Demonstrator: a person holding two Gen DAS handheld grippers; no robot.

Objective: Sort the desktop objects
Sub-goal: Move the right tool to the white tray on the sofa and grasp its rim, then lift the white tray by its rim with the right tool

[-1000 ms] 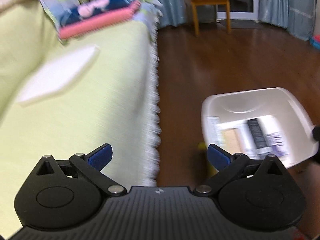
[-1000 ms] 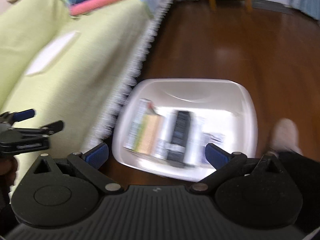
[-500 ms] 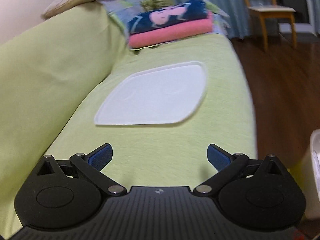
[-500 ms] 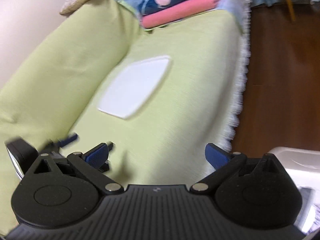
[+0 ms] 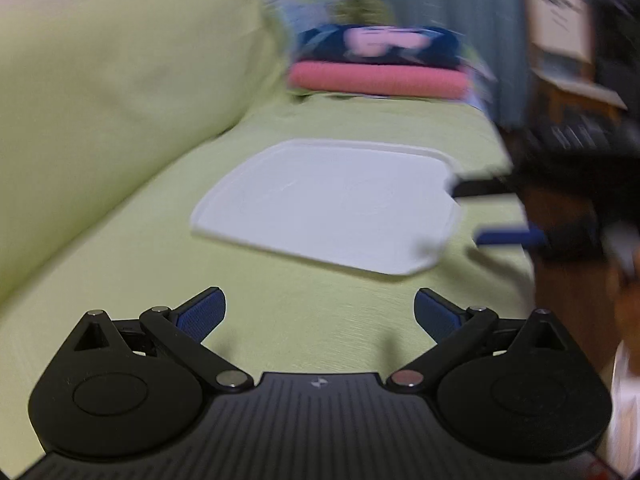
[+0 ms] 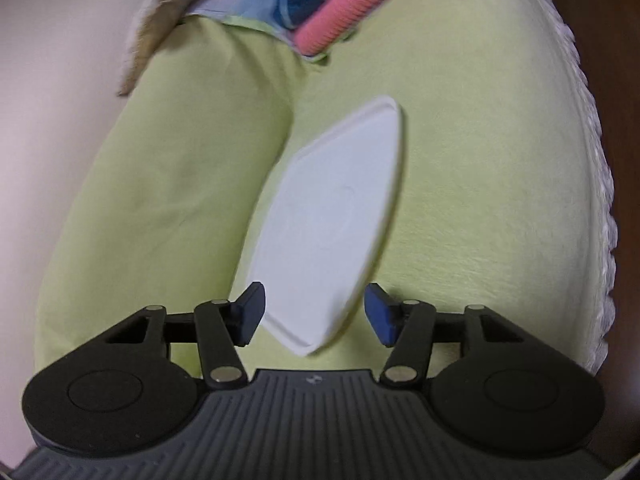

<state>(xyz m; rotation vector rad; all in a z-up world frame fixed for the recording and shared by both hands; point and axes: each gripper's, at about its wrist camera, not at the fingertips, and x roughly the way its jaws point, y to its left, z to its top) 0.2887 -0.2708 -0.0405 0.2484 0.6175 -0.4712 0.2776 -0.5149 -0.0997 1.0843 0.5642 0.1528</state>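
A flat white lid (image 5: pixel 328 204) lies on the green sofa seat (image 5: pixel 280 320). My left gripper (image 5: pixel 320 312) hovers open a short way before the lid's near edge, with nothing between its fingers. In the left wrist view my right gripper (image 5: pixel 496 212) reaches in from the right, one finger above and one below the lid's right corner. The right wrist view shows the lid (image 6: pixel 332 224) with its near corner lying between the open fingers of the right gripper (image 6: pixel 316 314). Small gaps show on both sides. This view is tilted.
Folded pink and navy blankets (image 5: pixel 376 68) are stacked at the far end of the sofa. The green backrest (image 5: pixel 100 80) rises on the left. The sofa cover's white fringe (image 6: pixel 600 160) marks the seat's edge, with dark wooden floor (image 6: pixel 624 40) beyond.
Both grippers swung away from the white bin on the floor to the sofa. The right gripper closed in on the lid's corner and its fingers stand narrower than before.
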